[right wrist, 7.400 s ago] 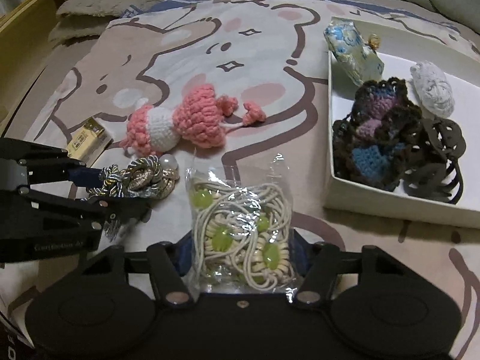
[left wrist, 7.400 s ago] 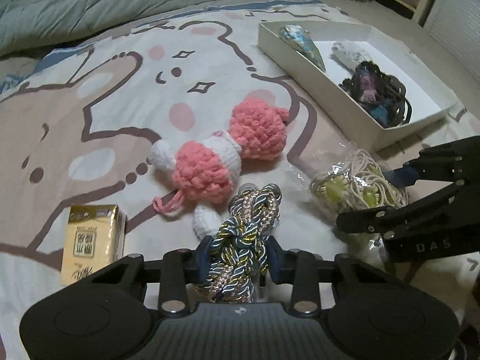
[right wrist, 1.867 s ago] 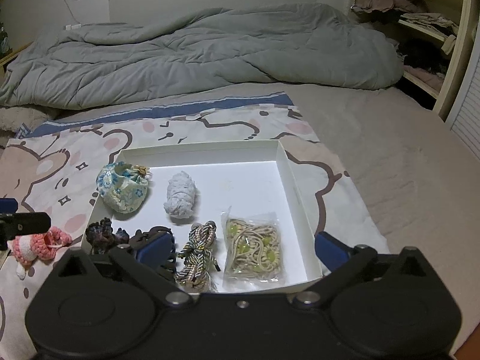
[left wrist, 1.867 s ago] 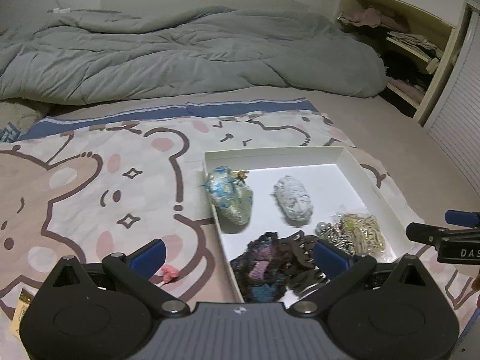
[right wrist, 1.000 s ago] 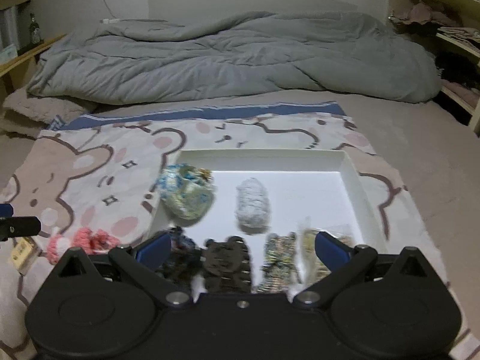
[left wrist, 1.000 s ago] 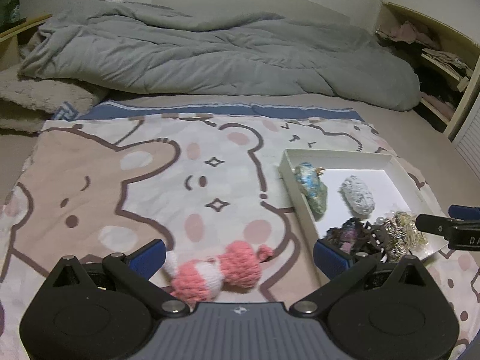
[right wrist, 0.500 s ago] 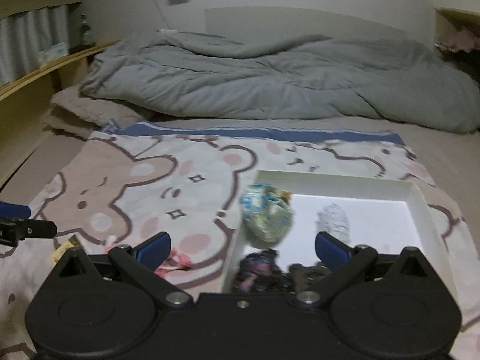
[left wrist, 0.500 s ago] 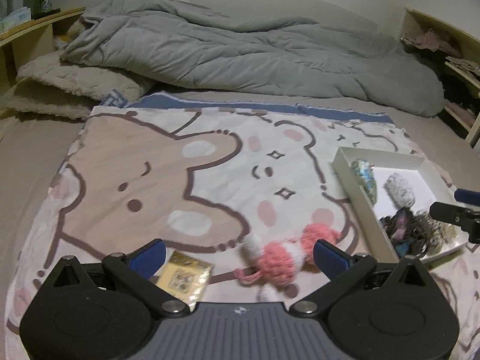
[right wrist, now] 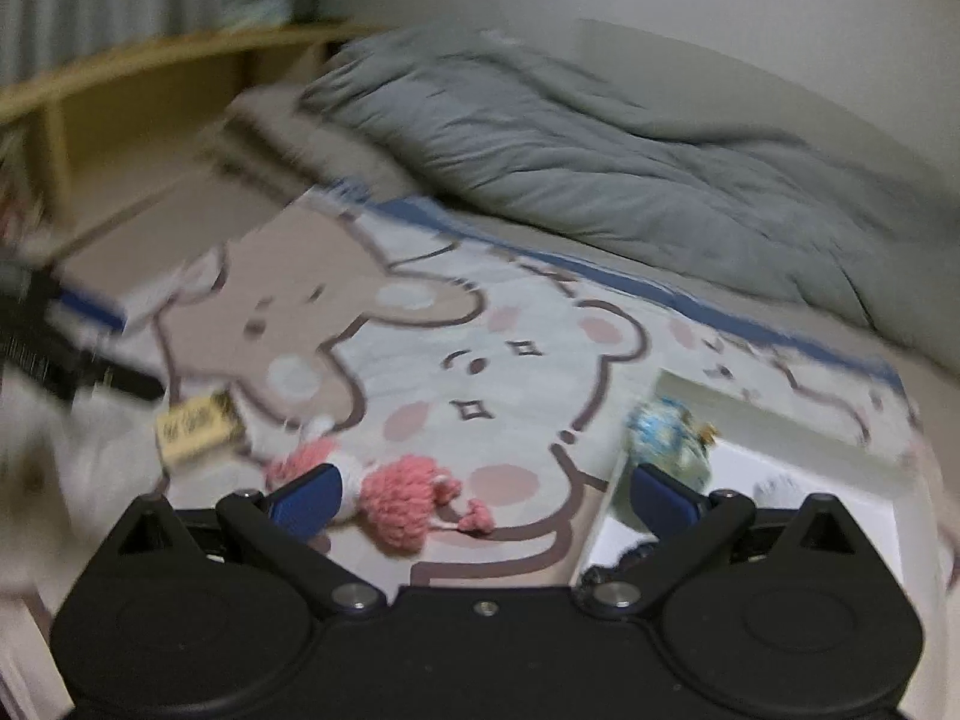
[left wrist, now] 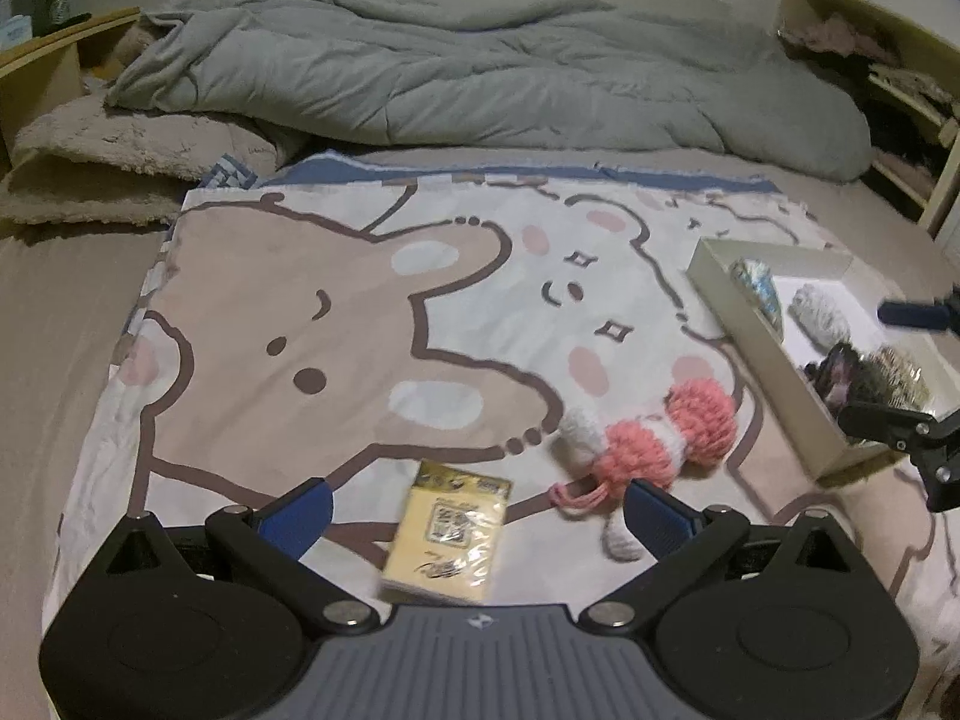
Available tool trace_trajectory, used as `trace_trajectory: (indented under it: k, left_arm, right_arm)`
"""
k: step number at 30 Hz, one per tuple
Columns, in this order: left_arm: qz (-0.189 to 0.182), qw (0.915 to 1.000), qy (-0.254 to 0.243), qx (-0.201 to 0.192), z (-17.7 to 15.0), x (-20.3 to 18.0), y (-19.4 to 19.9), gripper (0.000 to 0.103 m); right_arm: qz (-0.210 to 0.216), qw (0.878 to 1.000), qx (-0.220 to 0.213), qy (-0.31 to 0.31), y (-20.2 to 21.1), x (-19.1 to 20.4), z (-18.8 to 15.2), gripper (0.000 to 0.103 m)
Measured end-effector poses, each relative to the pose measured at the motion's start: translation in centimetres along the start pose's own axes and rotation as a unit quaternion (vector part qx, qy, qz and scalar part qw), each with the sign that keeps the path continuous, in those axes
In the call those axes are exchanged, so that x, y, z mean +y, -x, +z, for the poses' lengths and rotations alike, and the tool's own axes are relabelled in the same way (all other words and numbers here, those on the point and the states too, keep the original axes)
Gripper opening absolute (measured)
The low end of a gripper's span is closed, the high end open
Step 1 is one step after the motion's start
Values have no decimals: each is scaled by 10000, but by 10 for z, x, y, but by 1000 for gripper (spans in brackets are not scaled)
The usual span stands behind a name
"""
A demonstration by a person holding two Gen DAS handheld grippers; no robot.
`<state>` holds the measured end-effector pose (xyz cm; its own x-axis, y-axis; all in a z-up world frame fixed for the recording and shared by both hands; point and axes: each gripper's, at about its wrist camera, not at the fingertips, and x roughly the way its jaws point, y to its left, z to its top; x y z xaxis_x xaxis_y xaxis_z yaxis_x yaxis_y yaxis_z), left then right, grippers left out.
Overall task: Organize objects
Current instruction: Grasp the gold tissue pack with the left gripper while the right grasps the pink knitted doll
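Note:
My left gripper [left wrist: 475,510] is open and empty, low over the blanket, with a yellow tissue pack [left wrist: 450,537] lying between its fingers. A pink and white crochet doll [left wrist: 654,438] lies just right of the pack. The white box [left wrist: 759,354] at the right holds a floral pouch [left wrist: 761,289], a white knit ball [left wrist: 819,307], dark crochet pieces [left wrist: 840,369] and a braided cord [left wrist: 897,369]. My right gripper [right wrist: 483,495] is open and empty, and its view is blurred. It hovers above the doll [right wrist: 408,501], beside the box [right wrist: 780,420].
A cartoon bear blanket [left wrist: 336,324] covers the bed. A grey duvet [left wrist: 480,78] is bunched at the far side, with a fuzzy beige pillow [left wrist: 120,150] at the far left. Wooden shelves [left wrist: 888,60] stand at the right.
The cord and the bead bag, held 7.4 s ago, now lie in the box. Both open grippers have swung left, away from the box, toward the doll and the tissue pack.

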<state>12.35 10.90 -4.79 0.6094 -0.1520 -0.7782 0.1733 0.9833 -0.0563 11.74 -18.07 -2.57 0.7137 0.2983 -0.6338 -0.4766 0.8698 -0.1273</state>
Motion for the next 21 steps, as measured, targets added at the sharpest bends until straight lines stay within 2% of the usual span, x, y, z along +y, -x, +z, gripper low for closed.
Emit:
trace_trajectory:
  k: [4, 6, 9, 12, 18, 21]
  left_arm:
    - [-71, 9996, -81, 264, -4, 11, -14, 97]
    - [-113, 9990, -209, 371, -6, 15, -21, 96]
    - [-245, 9981, -297, 477, -7, 20, -30, 90]
    - [-409, 9974, -250, 536, -6, 24, -37, 79]
    - [-604, 9951, -328, 705, -4, 24, -53, 78]
    - [-628, 9942, -372, 790, -4, 23, -60, 78]
  right_arm:
    - [-87, 9942, 40, 1068, -16, 18, 3, 103]
    - [-117, 9848, 90, 1728, -24, 27, 5, 92]
    - [-200, 9617, 67, 2732, -34, 40, 5, 89]
    - [40, 9361, 83, 3515, -42, 52, 4, 83]
    - [692, 8837, 395, 4613, -59, 77, 1, 75]
    - [917, 8667, 631, 4862, -71, 85, 1, 65]
